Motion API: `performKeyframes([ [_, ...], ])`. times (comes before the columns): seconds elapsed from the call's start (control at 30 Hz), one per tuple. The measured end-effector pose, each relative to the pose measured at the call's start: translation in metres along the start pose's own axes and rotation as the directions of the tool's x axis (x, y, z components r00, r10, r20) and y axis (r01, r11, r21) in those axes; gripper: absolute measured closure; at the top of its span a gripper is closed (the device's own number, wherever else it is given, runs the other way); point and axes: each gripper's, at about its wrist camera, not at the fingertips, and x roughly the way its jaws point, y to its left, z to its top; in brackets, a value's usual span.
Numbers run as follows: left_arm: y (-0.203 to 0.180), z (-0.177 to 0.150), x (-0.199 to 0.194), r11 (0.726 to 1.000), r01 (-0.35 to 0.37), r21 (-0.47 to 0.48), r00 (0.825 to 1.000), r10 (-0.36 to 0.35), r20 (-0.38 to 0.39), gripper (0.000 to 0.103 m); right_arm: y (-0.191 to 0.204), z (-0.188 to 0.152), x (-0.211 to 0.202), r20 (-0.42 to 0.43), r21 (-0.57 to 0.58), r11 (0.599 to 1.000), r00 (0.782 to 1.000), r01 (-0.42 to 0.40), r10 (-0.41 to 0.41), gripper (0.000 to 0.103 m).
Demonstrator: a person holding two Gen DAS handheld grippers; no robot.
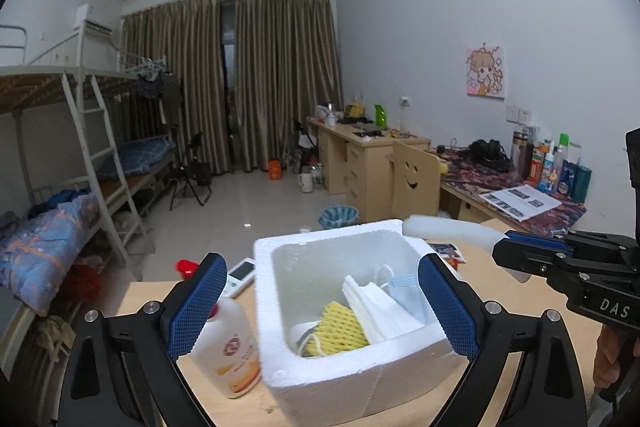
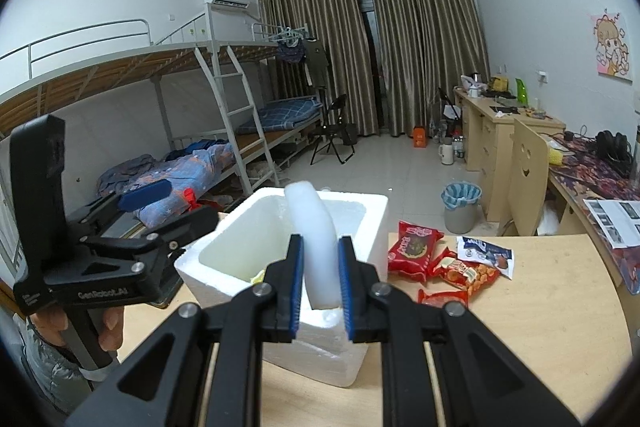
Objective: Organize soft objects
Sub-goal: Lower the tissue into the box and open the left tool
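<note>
A white styrofoam box point(image 1: 320, 239) stands on the wooden table point(image 1: 144, 297). Inside it lie a yellow foam net point(image 1: 340, 327), folded white masks point(image 1: 376, 307) and a blue mask point(image 1: 404, 287). My left gripper point(image 1: 322, 307) is open wide in front of the box, with nothing pressed between its fingers. It also shows at the left of the right wrist view, as the left gripper point(image 2: 180, 205) beside the box point(image 2: 336, 347). My right gripper point(image 2: 320, 267) is shut on a curved white foam strip point(image 2: 316, 227), which arches over the box's near rim. The right gripper point(image 1: 505, 254) holds that strip point(image 1: 448, 231) at the box's far right corner.
A white bottle with an orange label point(image 1: 236, 347) stands left of the box, with a remote control point(image 1: 240, 275) and a red cap point(image 1: 186, 267) behind it. Red and white snack packets point(image 2: 416, 255) lie to the right of the box. A hand point(image 2: 108, 323) grips the left handle.
</note>
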Motion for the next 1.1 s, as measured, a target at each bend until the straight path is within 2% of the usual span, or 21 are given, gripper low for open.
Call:
performKeyframes([
  [0.43, 0.026, -0.008, -0.017, 0.999, -0.037, -0.033, 0.999, 0.038, 0.031, 0.002, 0.013, 0.002, 0.019, -0.028, -0.020, 1.000, 1.000, -0.006, 0.005, 0.083],
  [0.53, 0.029, -0.009, -0.019, 0.999, -0.025, -0.047, 0.999, 0.027, 0.034, 0.000, 0.014, 0.002, 0.020, -0.029, -0.027, 1.000, 1.000, -0.006, 0.005, 0.083],
  [1.1, 0.047, -0.022, -0.024, 0.993, -0.059, -0.099, 0.997, 0.064, 0.040, 0.000, 0.029, 0.010, 0.039, -0.051, -0.053, 0.999, 0.999, 0.005, -0.008, 0.083],
])
